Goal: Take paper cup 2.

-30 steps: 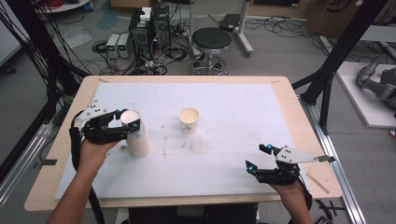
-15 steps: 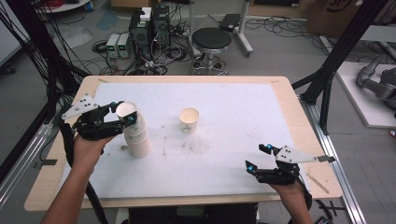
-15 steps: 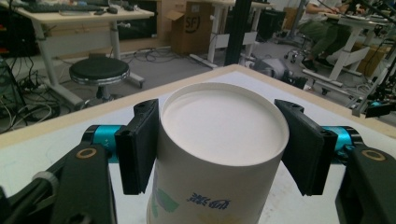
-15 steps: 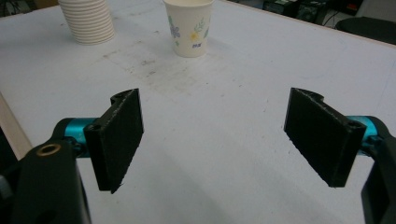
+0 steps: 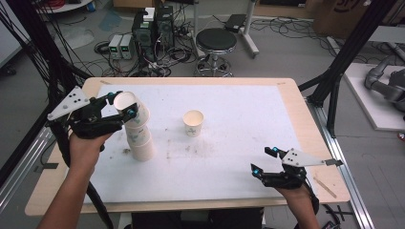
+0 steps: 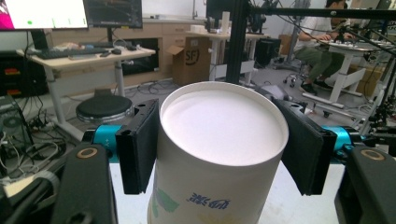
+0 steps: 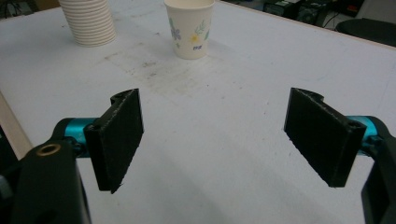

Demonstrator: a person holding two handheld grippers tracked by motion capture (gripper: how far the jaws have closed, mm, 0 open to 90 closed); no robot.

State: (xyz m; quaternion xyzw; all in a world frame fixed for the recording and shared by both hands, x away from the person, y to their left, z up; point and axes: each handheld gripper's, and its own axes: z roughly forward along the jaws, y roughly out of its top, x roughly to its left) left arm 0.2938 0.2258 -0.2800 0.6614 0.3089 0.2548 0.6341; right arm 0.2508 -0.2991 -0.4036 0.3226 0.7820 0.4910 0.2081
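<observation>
A: High view first. Where is the left gripper [image 5: 122,107]?
B: At the left of the surface [image 5: 239,157], held in the person's left hand [image 5: 86,145]. Its jaws are clamped on the top cup [image 5: 128,102], which tilts and sits partly drawn out of the stack [image 5: 138,136]. The jaws have just been closing, with that cup between them.

A: And the stack itself?
B: It stands on the surface just right of that hand. A single cup [image 5: 193,122] stands upright near the middle, well apart from the stack.

A: The right gripper [image 5: 263,160]?
B: Near the front right corner, low over the surface, jaws spread with nothing between them.

A: Left gripper view?
B: The cup [image 6: 219,154] sits between the two black pads [image 6: 140,144], which press on its wall just under the rim. Its open mouth faces the camera, and blue print shows lower on its side.

A: Right gripper view?
B: The right gripper [image 7: 212,140] has its jaws wide apart over bare white surface [image 7: 224,186]. Beyond them the single cup [image 7: 189,29] with its flower print stands upright, and the ribbed foot of the stack [image 7: 88,21] is at the upper left.
</observation>
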